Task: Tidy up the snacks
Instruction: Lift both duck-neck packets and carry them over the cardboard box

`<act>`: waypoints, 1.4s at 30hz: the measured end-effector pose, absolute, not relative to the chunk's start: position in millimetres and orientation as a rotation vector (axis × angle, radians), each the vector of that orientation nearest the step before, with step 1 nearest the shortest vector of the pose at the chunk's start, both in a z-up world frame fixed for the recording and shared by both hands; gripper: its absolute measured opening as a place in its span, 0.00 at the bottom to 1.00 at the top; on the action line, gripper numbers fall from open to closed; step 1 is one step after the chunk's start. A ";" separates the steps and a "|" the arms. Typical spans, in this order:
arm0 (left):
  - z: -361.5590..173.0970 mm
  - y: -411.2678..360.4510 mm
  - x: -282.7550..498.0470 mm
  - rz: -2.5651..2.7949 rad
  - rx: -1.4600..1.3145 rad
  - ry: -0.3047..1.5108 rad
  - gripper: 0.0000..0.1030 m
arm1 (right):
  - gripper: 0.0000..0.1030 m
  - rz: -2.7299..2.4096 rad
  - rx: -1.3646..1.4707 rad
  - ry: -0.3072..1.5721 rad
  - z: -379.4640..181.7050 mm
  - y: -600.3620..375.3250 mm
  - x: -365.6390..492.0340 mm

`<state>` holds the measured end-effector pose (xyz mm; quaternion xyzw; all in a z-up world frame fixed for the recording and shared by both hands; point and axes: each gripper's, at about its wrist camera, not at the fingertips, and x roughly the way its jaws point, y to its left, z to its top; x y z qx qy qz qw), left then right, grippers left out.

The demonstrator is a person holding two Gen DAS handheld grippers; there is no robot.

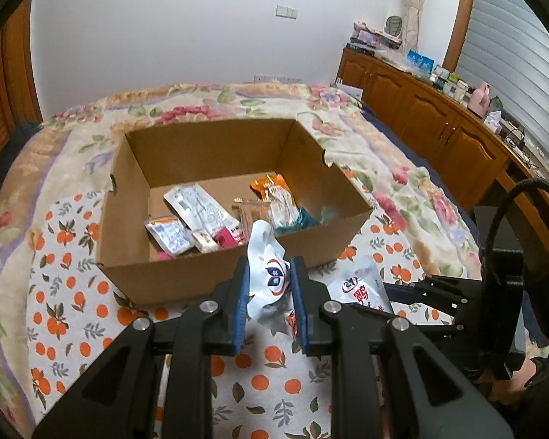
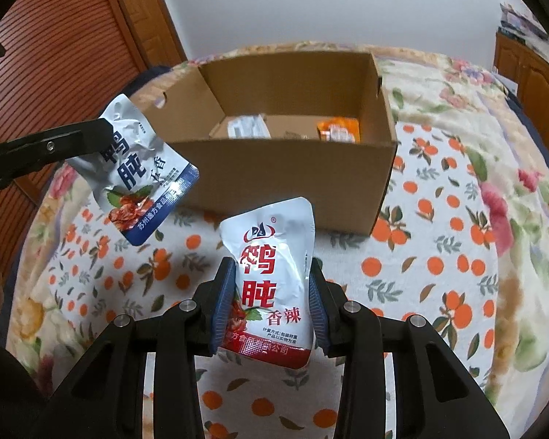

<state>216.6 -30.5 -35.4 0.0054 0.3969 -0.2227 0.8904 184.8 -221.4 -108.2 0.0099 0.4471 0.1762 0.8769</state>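
Packets [image 1: 201, 216] inside open cardboard box [image 1: 216, 278] on floral bedspread [image 1: 66, 292].

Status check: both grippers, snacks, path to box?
Left gripper shut on blue-trimmed pouch. Right gripper shut on red-trimmed pouch. Cardboard box ahead, path unobstructed.

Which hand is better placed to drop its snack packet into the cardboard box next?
Left, marginally. The left gripper holds its blue packet right at the cardboard box near wall; the right gripper's red packet sits further back.
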 end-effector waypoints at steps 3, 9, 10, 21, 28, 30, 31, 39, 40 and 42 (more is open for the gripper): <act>-30.1 -25.8 216.8 -0.456 0.006 0.811 0.19 | 0.37 0.368 0.018 0.908 -99.4 -220.8 183.7; -15.8 -16.6 218.2 -0.446 -0.006 0.778 0.19 | 0.37 0.373 0.016 0.860 -81.2 -222.5 182.2; -14.1 -15.6 218.2 -0.443 -0.006 0.773 0.19 | 0.37 0.374 0.015 0.850 -77.6 -222.4 181.9; 16.4 -4.7 226.1 -0.428 -0.005 0.701 0.19 | 0.37 0.378 -0.017 0.778 -48.2 -216.0 187.5; 21.8 2.3 252.6 -0.405 0.001 0.683 0.19 | 0.37 0.366 -0.079 0.733 -30.4 -211.2 213.4; 19.8 3.8 260.8 -0.396 0.002 0.684 0.19 | 0.37 0.361 -0.096 0.719 -24.4 -208.7 224.3; 18.2 4.6 265.9 -0.392 0.004 0.683 0.19 | 0.37 0.360 -0.101 0.713 -21.9 -207.3 229.7; -8.6 9.6 308.7 -0.362 0.026 0.707 0.19 | 0.37 0.368 -0.128 0.695 -19.6 -192.4 272.1; -15.0 9.6 315.0 -0.359 0.029 0.715 0.19 | 0.37 0.369 -0.132 0.699 -23.1 -190.3 277.0; -23.5 8.5 321.7 -0.354 0.037 0.726 0.19 | 0.37 0.369 -0.139 0.706 -30.7 -187.2 284.9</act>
